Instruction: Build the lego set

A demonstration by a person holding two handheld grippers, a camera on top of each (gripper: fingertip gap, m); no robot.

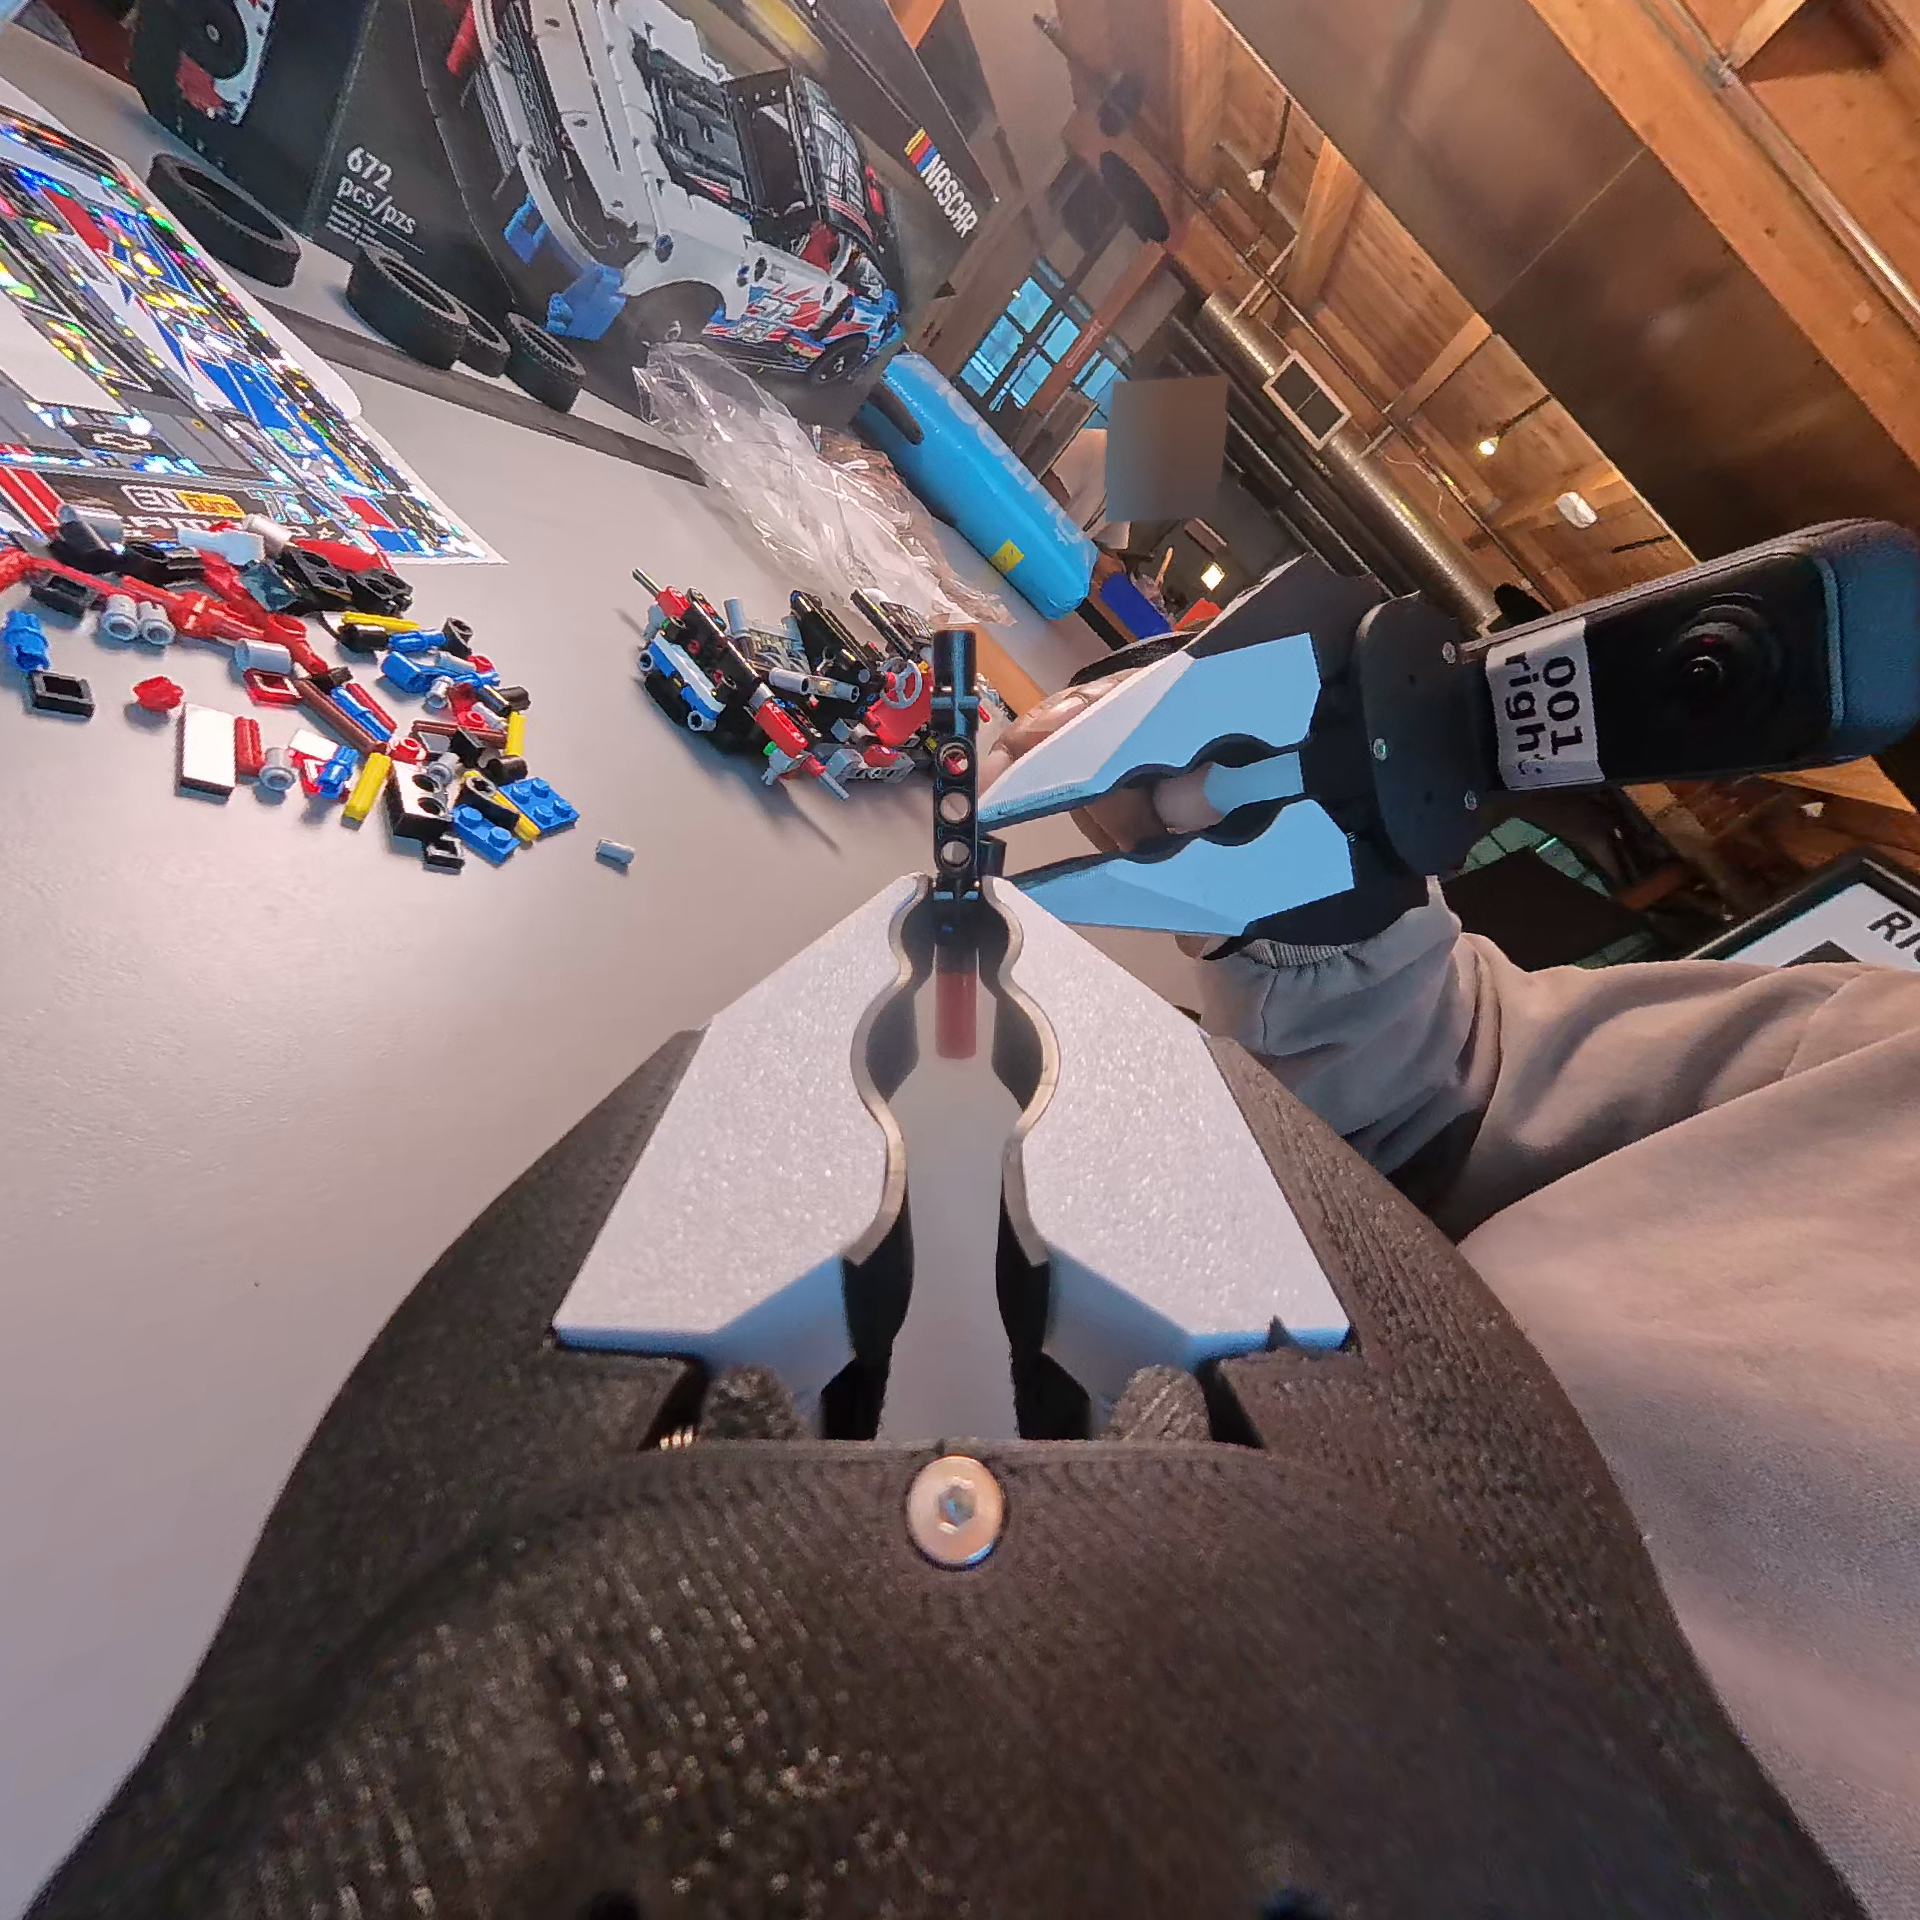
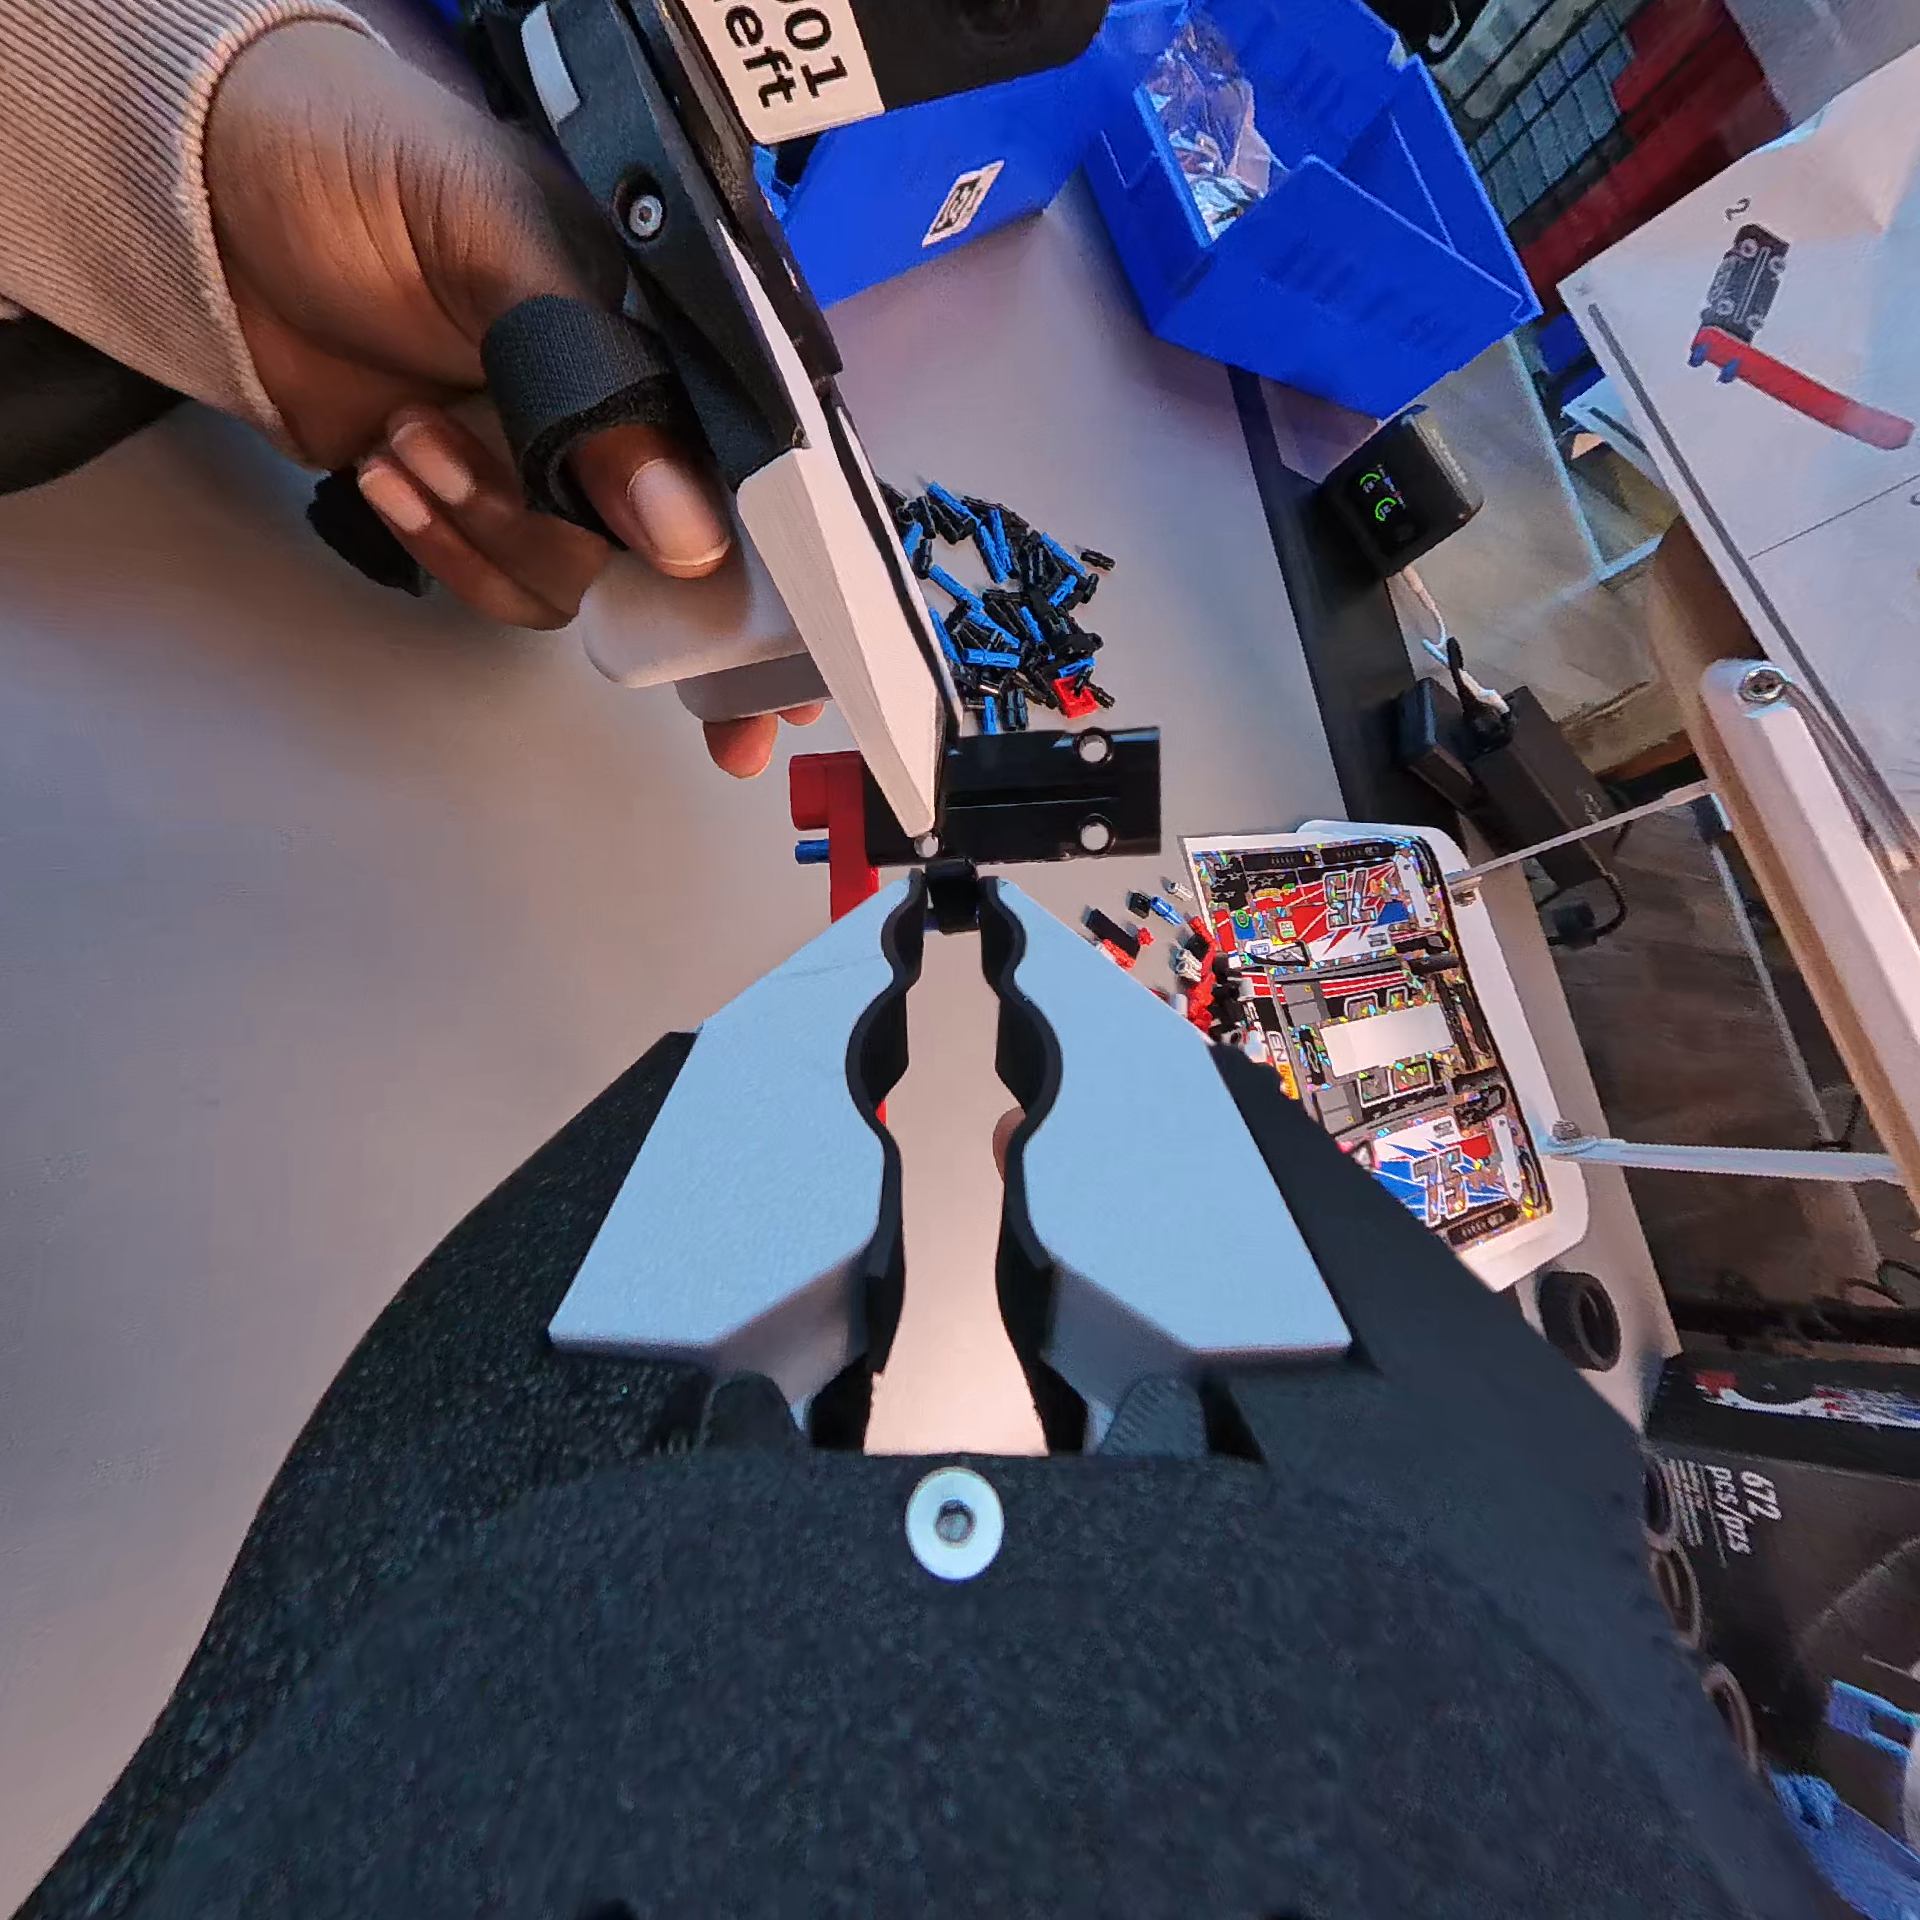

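A: What is the left gripper (image 1: 951, 883) doing?

B: In the left wrist view its two fingers are pinched together on a small black-and-red lego assembly (image 1: 954, 790). A black beam with holes sticks up past the tips at the centre of the frame, and a red piece sits in the gap between the fingers, lower down.

A: And the right gripper (image 2: 951, 899)?

B: In its own view the fingertips are closed on a small black piece (image 2: 952, 896) at the centre of the frame. That piece touches the underside of the black part of the assembly, which lies crosswise just above the tips, with its red part to the left.

A: Does the left view show the right gripper too?

B: Yes, it comes in from the right of the frame, its tips at the lower end of the black beam.

A: Where is everything else?

B: On the grey table (image 1: 312, 1039). In the left wrist view, loose bricks (image 1: 343, 717) lie scattered at middle left, a partly built model (image 1: 790, 686) sits just above centre, and the sticker sheet (image 1: 187, 384) lies at upper left. The set's box (image 1: 582, 156) stands along the top, with black tyres (image 1: 436, 312) in front of it and a clear plastic bag (image 1: 790, 468) to its right.

A: And the right view?

B: A heap of blue and black pins (image 2: 997, 603) lies above centre, blue bins (image 2: 1247, 208) are at the top, and an open instruction booklet (image 2: 1787, 312) is at upper right.
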